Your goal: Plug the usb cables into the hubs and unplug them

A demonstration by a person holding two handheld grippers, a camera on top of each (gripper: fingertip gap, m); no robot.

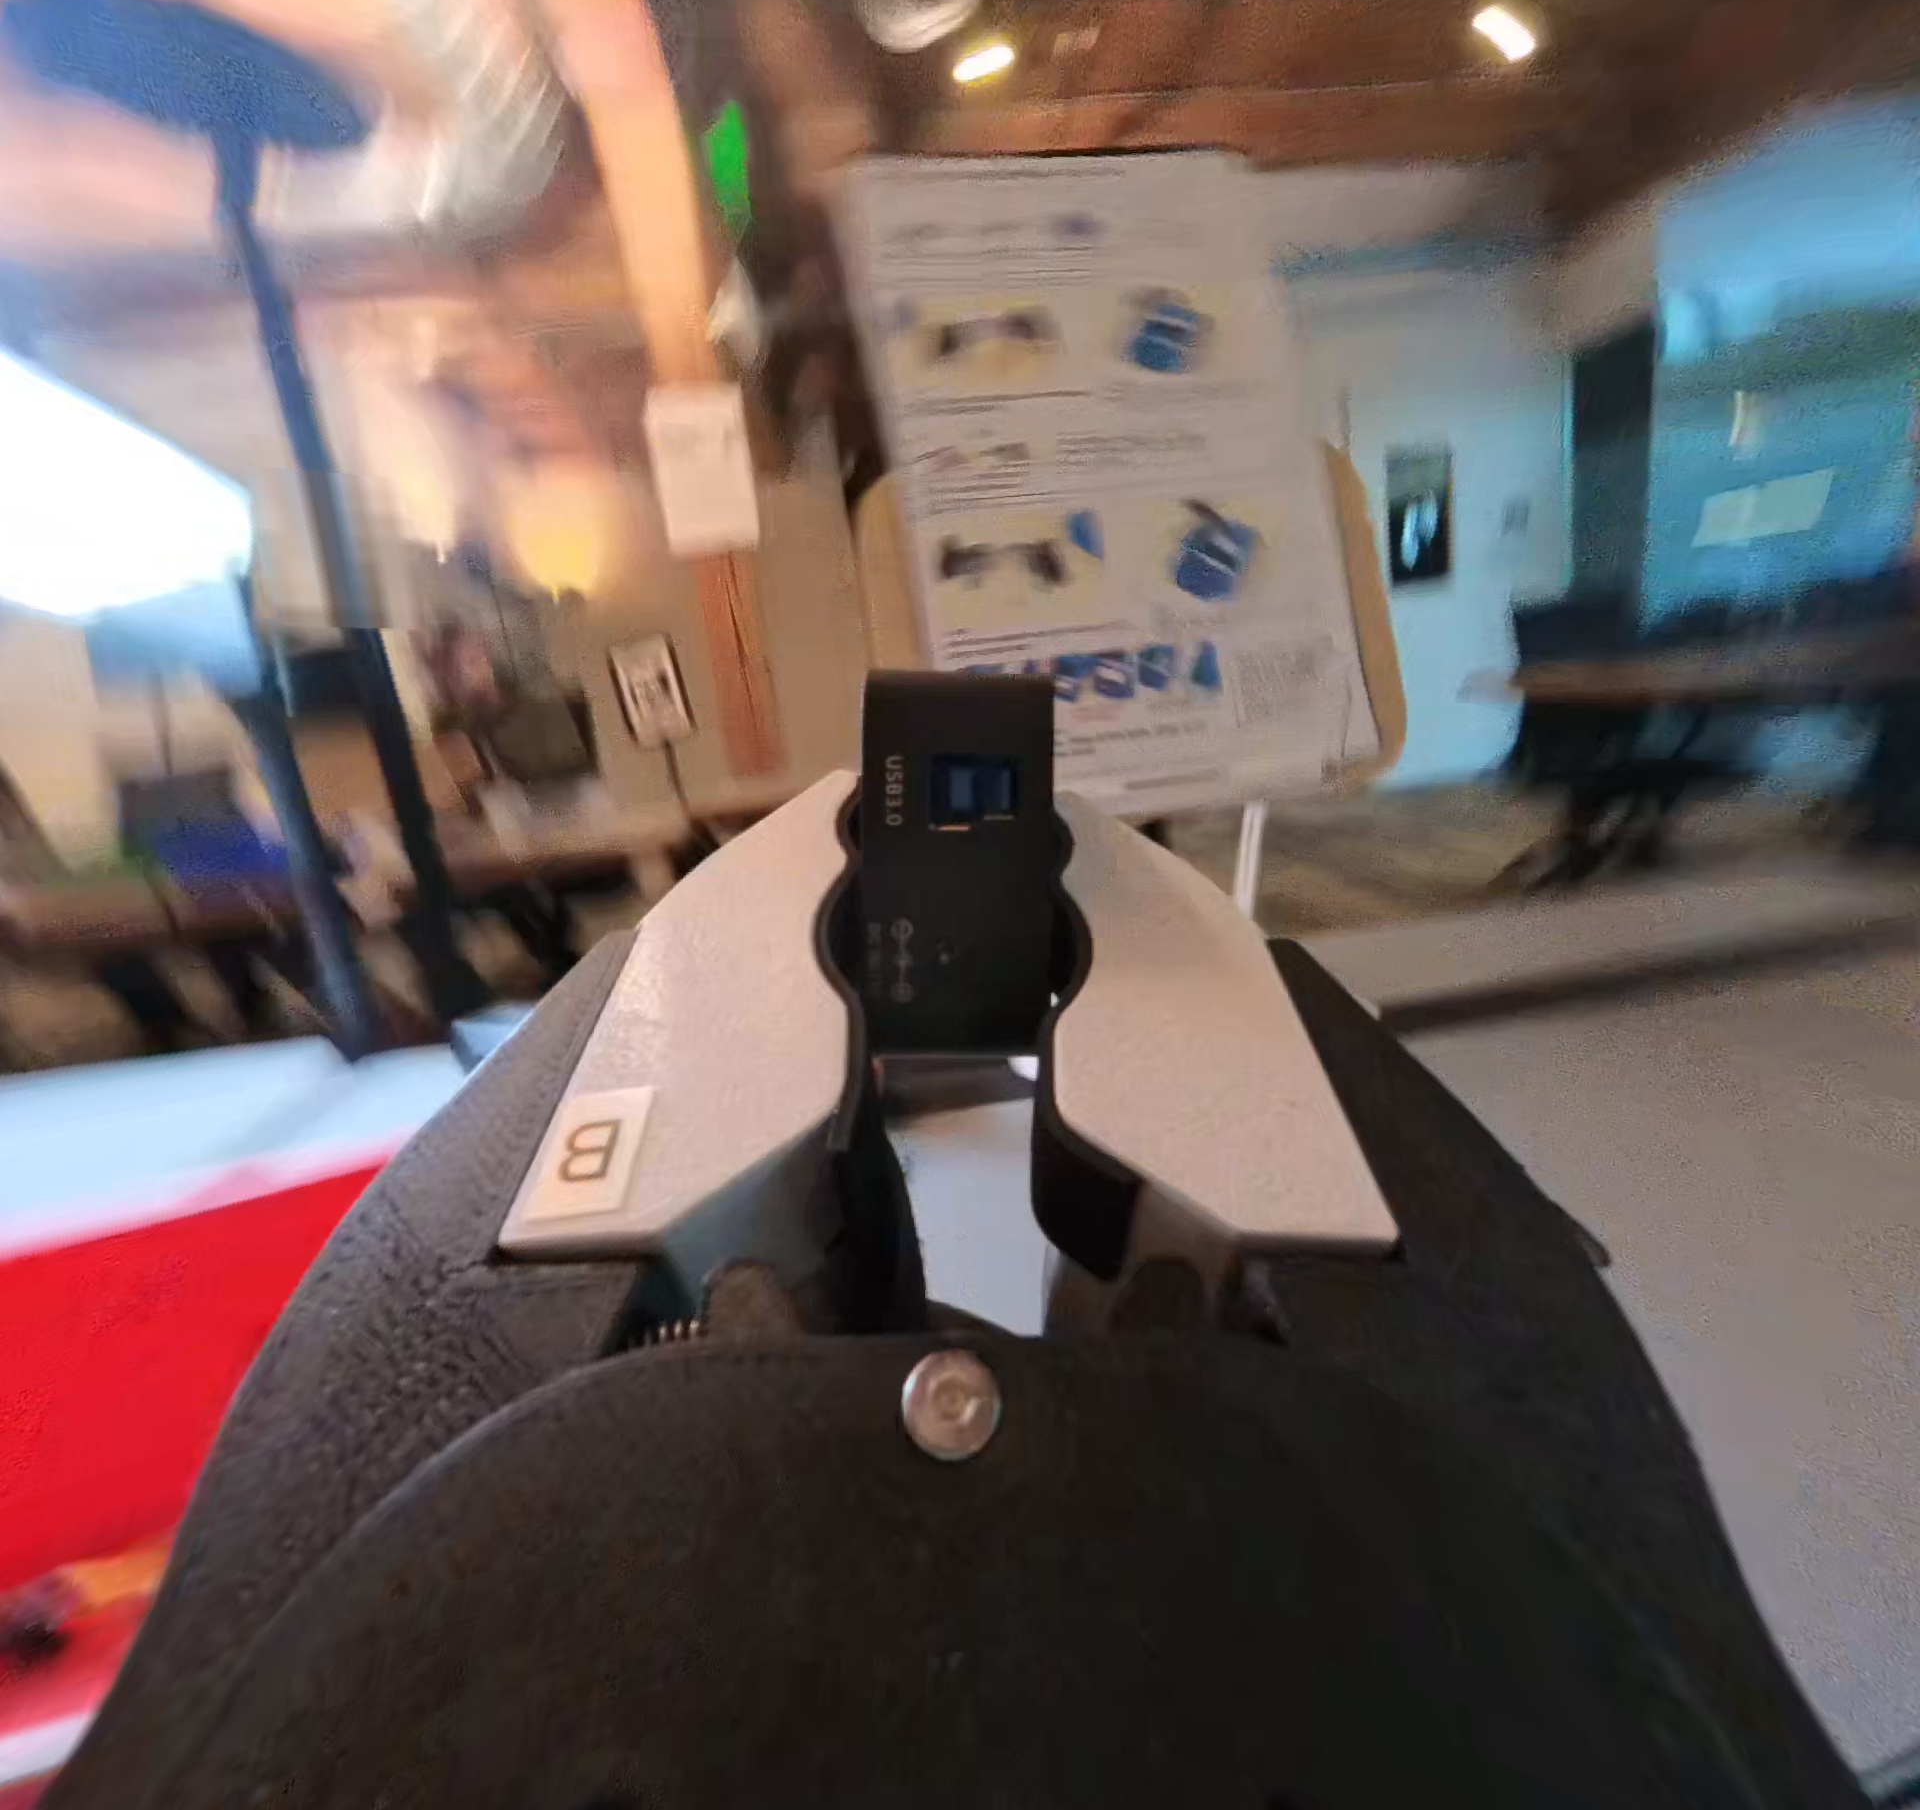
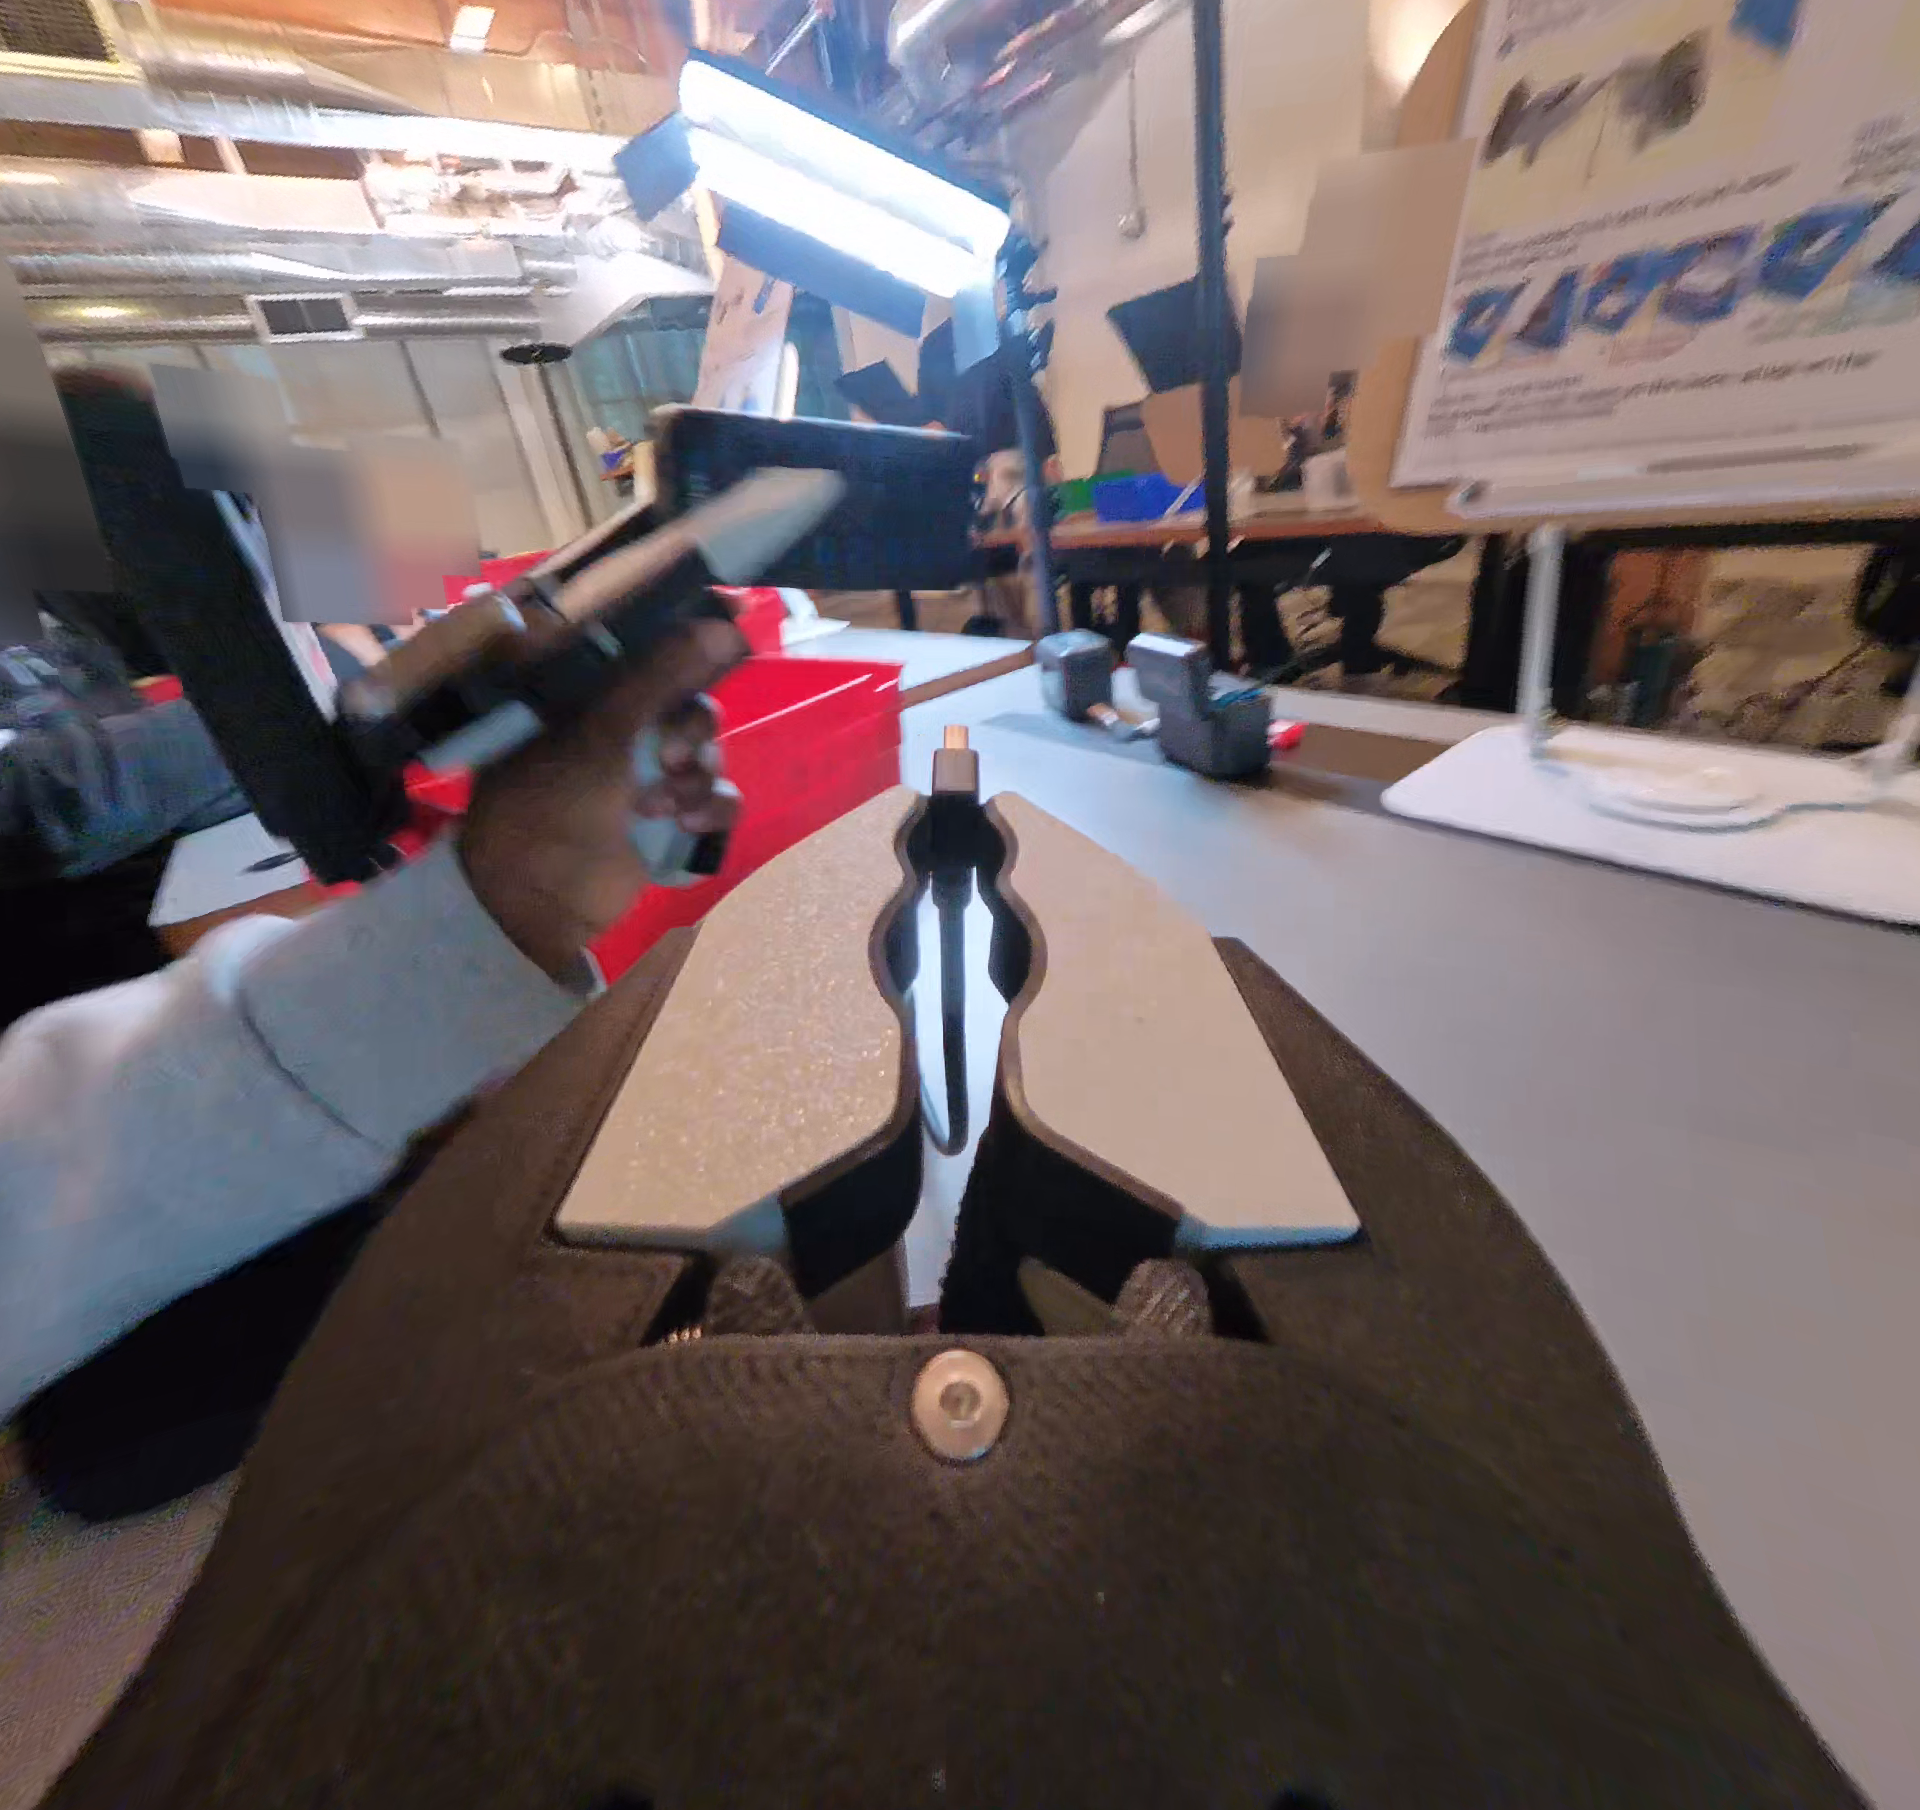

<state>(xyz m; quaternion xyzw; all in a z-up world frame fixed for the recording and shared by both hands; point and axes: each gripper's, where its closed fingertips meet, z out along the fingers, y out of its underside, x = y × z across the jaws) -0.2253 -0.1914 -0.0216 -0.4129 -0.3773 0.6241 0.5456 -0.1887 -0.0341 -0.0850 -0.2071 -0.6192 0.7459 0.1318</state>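
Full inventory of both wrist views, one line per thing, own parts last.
USB hub: 1, black with a blue port, clamped in the left gripper, held up in the air.
USB cable: 1, black with a metal plug tip, clamped in the right gripper, tip pointing forward.
Table: 1, grey, under the right gripper.
Grey blocks: 2, grey, at the far end of the table; kind unclear.
Red bins: at least 2, left of the table.
Poster board: 1, white with blue pictures, behind the table.
Light panel: 1, white, lit, overhead.
Sleeve: 1, grey, left side of the right wrist view.
Left gripper: grey fingers, shut.
Right gripper: grey fingers, shut.
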